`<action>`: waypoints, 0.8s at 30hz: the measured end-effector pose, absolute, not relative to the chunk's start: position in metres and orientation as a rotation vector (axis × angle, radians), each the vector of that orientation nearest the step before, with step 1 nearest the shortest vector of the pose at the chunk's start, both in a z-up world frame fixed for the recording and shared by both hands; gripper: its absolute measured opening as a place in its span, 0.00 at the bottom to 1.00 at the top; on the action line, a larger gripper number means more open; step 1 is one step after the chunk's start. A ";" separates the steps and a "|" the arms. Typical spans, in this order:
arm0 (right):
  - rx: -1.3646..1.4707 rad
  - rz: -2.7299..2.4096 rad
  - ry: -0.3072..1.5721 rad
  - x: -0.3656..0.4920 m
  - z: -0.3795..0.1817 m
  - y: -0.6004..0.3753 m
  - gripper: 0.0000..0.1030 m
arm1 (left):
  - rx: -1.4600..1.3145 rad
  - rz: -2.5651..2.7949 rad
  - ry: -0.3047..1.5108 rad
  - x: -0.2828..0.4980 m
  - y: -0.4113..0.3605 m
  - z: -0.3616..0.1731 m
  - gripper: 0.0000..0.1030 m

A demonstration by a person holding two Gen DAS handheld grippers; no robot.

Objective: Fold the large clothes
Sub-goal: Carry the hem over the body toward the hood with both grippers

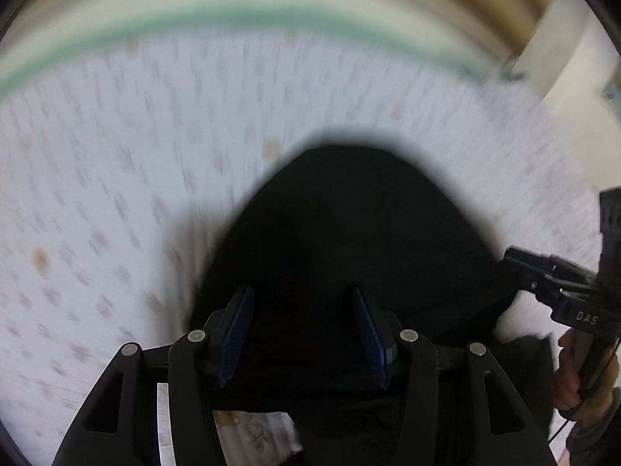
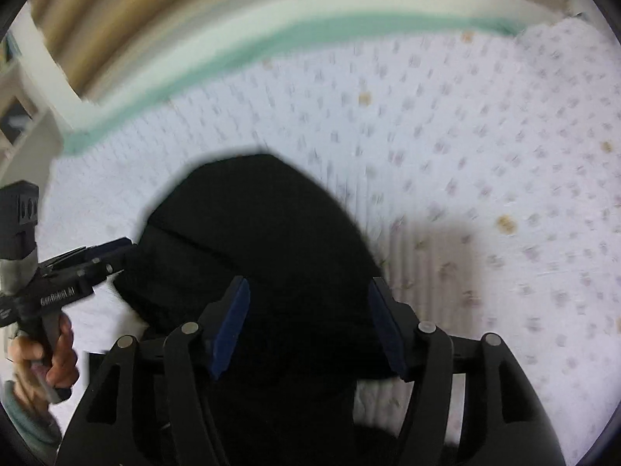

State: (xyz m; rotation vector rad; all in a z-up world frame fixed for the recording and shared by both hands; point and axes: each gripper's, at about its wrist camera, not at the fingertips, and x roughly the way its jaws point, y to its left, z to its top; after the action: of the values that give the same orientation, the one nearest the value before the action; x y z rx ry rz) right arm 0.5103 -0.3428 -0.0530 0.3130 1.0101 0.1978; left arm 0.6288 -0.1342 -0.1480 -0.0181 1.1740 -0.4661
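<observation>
A black garment [image 1: 349,233] lies bunched on a white bed sheet with small purple marks [image 1: 116,155]. My left gripper [image 1: 302,295] hangs over the garment's near part with its jaws apart and nothing between the blue pads [image 1: 236,334]. In the right wrist view the same garment [image 2: 252,233] lies under my right gripper [image 2: 308,287], also open with nothing between its pads. The right gripper shows at the right edge of the left wrist view [image 1: 516,256], at the garment's edge. The left gripper shows at the left of the right wrist view [image 2: 120,248], its tips at the garment's edge.
The sheet [image 2: 465,155] spreads wide around the garment. A green band [image 2: 233,58] runs along the bed's far side, with a wooden headboard [image 2: 155,0] behind it. Both views are blurred by motion.
</observation>
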 end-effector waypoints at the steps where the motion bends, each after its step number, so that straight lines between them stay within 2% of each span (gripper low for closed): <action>1: 0.304 0.190 1.060 0.515 -0.077 -0.337 0.63 | -0.043 -0.468 1.210 0.628 -0.131 -0.165 0.53; 3: 0.286 0.186 1.044 0.511 -0.100 -0.331 0.62 | -0.118 -0.484 1.201 0.624 -0.120 -0.183 0.53; 10: 0.228 0.152 0.978 0.503 -0.100 -0.323 0.62 | -0.101 -0.500 1.147 0.618 -0.120 -0.193 0.54; 20: 0.285 0.155 0.992 0.467 -0.078 -0.346 0.62 | -0.125 -0.480 1.196 0.604 -0.091 -0.166 0.53; 24: 0.330 0.150 1.052 0.450 -0.089 -0.355 0.66 | -0.073 -0.459 1.203 0.596 -0.085 -0.188 0.53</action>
State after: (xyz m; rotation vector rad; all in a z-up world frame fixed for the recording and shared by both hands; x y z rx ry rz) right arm 0.4498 -0.3549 -0.0890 0.3302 1.0524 0.1499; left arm 0.5963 -0.0849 -0.1884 -0.0728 1.2029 -0.4590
